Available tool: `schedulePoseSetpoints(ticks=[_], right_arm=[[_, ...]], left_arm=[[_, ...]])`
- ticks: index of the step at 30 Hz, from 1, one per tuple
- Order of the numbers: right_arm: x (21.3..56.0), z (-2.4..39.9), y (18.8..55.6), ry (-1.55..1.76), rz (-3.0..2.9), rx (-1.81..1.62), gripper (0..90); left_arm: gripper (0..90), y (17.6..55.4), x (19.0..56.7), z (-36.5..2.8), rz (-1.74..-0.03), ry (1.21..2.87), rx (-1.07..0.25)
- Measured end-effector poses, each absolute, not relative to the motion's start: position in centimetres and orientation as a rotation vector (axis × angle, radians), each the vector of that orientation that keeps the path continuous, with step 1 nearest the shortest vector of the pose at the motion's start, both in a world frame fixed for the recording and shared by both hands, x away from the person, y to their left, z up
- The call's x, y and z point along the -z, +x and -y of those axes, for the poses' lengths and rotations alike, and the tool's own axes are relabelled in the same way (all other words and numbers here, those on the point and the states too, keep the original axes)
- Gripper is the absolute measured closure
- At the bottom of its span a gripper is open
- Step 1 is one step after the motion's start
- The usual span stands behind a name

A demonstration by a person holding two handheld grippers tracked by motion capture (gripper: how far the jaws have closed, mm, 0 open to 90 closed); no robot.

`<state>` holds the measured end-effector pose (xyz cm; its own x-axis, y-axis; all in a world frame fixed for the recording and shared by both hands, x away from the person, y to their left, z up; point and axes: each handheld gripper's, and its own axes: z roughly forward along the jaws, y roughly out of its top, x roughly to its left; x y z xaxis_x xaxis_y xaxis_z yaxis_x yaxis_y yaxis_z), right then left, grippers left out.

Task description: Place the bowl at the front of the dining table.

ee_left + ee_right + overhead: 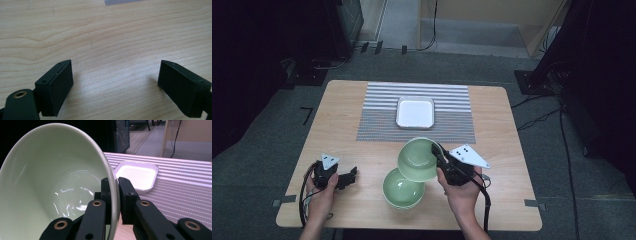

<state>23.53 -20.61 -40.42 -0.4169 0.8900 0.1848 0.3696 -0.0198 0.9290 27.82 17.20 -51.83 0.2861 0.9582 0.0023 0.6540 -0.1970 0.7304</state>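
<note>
Pale green bowls [417, 159]; white tray [415, 112]; grey-and-white striped mat [452, 125]; light wood table [362, 165]; black grippers [347, 177].

We see the wooden table [362, 200] evenly lit from overhead, while the room toward nine and three o'clock sinks into near black. The high view is soft and low in detail. Glare streaks the green bowl [57, 185] inside (white reflections near six o'clock). The left gripper view's jaws look blurred, casting faint shadows.

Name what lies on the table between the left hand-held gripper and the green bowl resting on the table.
Nothing: in the high view, bare wooden tabletop separates the left hand-held gripper from the resting green bowl.
</note>
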Motion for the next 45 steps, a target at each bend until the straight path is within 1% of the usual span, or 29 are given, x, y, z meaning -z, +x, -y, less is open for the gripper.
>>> schedulePoseSetpoints(ticks=[18, 45], right_arm=[[39.8, 20.8, 27.5, 1.341, -1.755, -1.406, 84.1], [42.0, 19.4, 35.1, 1.446, -1.752, -1.315, 84.2]], left_arm=[[12.4, 27.9, 51.8, -17.2, -1.443, 1.933, -0.628], [12.4, 27.9, 51.8, -17.2, -1.443, 1.933, -0.628]])
